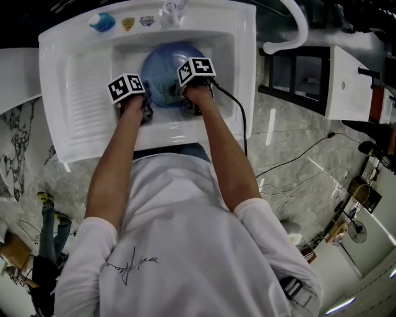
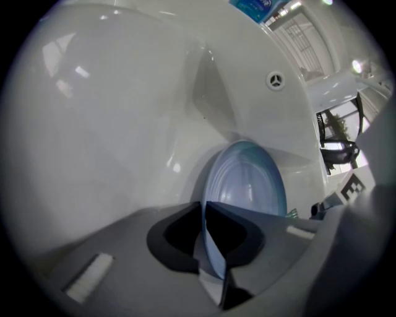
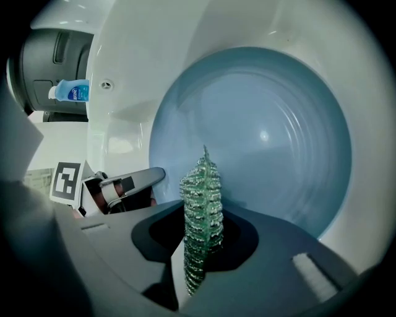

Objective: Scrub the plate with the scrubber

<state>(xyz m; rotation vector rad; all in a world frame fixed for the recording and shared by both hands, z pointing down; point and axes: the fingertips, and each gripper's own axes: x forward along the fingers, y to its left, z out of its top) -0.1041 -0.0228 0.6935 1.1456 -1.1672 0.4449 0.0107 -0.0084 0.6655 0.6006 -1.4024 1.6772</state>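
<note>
A pale blue plate (image 1: 162,74) stands tilted in the white sink (image 1: 80,74). My left gripper (image 1: 143,104) is shut on the plate's near rim; in the left gripper view the plate (image 2: 247,186) runs edge-on between the jaws of the left gripper (image 2: 209,247). My right gripper (image 1: 193,99) is shut on a green mesh scrubber (image 3: 201,204), which stands upright between the jaws of the right gripper (image 3: 199,247). The scrubber's tip points at the plate's inner face (image 3: 272,130), close in front of it; I cannot tell whether they touch. The left gripper (image 3: 124,184) shows at the left of that view.
A blue dish-soap bottle (image 1: 102,22) lies on the sink's back ledge, beside the faucet (image 1: 172,8). The ribbed drainboard (image 1: 80,99) takes the sink's left side. The overflow hole (image 2: 276,80) marks the basin's back wall. Cables (image 1: 291,161) trail on the floor at right.
</note>
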